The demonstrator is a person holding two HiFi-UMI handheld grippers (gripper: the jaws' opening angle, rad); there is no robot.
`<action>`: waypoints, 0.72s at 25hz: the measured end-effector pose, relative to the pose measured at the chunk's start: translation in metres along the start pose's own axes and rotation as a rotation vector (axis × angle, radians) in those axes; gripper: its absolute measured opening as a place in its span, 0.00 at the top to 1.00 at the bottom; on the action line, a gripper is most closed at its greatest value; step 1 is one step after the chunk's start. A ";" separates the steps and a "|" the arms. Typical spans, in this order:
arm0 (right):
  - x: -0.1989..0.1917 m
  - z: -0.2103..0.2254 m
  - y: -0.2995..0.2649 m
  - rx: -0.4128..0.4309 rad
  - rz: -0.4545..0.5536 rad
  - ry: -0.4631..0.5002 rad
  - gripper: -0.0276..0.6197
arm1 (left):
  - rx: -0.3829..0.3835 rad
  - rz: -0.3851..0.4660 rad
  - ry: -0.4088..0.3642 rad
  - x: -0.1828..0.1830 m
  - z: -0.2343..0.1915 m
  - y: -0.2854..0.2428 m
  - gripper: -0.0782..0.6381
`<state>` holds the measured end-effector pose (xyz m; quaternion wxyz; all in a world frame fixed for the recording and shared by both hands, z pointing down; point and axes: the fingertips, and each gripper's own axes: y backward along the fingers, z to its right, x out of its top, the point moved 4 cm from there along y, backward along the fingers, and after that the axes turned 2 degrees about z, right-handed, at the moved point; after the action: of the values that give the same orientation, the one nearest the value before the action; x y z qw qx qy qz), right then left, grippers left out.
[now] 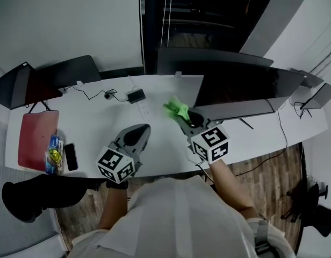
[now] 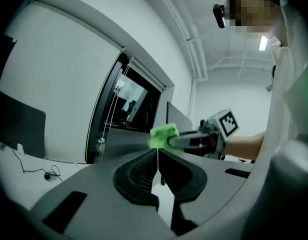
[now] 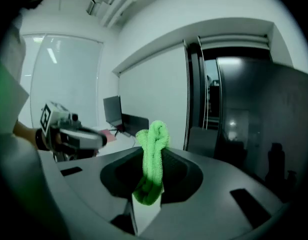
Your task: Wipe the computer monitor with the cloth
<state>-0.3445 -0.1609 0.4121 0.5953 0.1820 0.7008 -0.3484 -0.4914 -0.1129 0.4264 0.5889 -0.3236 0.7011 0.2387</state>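
Note:
A bright green cloth [image 1: 177, 109] is pinched in my right gripper [image 1: 182, 117], held above the white desk [image 1: 106, 117] just left of the big dark monitor [image 1: 246, 87]. In the right gripper view the cloth [image 3: 151, 159] stands bunched up between the shut jaws, and the monitor [image 3: 289, 134] fills the right side. My left gripper [image 1: 139, 135] hovers over the desk to the left, jaws shut with nothing between them. The left gripper view shows the cloth [image 2: 163, 136] and the right gripper [image 2: 194, 140] ahead of its shut jaws [image 2: 157, 156].
A second monitor [image 1: 44, 79] stands at the desk's back left. A red folder [image 1: 37, 138], a phone [image 1: 71, 156] and a colourful packet [image 1: 54, 155] lie at the left end. A power adapter [image 1: 136, 96] with cables lies mid-desk. A laptop [image 1: 318, 97] sits far right.

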 end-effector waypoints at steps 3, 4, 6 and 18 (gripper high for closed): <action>0.083 0.017 0.021 -0.008 0.188 0.071 0.85 | -0.002 0.008 -0.001 0.003 0.001 -0.003 0.86; 0.110 0.023 0.030 -0.019 0.249 0.094 0.85 | -0.003 0.009 -0.001 0.003 0.002 -0.004 0.86; 0.153 0.036 0.045 -0.051 0.344 0.139 0.85 | -0.005 0.012 -0.002 0.005 0.004 -0.005 0.86; 0.170 0.118 0.039 -0.228 0.281 0.218 0.85 | 0.022 0.028 -0.007 0.012 0.003 -0.020 0.86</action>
<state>-0.2729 -0.2441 0.2322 0.5754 0.2462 0.7636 -0.1585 -0.4757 -0.1266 0.4152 0.5914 -0.3065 0.7061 0.2401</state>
